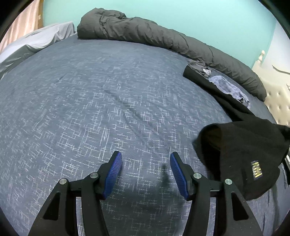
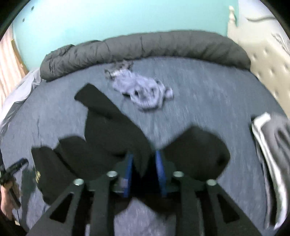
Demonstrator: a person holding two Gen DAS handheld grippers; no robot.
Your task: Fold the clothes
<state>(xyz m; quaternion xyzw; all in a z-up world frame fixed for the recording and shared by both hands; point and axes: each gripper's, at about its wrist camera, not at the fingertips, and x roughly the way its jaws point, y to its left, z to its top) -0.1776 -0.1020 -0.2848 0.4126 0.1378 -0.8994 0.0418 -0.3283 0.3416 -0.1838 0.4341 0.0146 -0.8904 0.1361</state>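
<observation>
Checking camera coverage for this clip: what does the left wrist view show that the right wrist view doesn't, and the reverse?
Left wrist only: the left claw, open over bare bedsheet, and the yellow label in sharp focus.

Right wrist only: the right claw with black fabric between its pads, and a folded grey and white stack at the right edge.

Both: the black garment, the crumpled pale blue clothing, the rolled grey duvet and the turquoise wall.

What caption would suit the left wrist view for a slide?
Left gripper open and empty above the blue patterned bedsheet, with a black garment lying to its right.
</observation>
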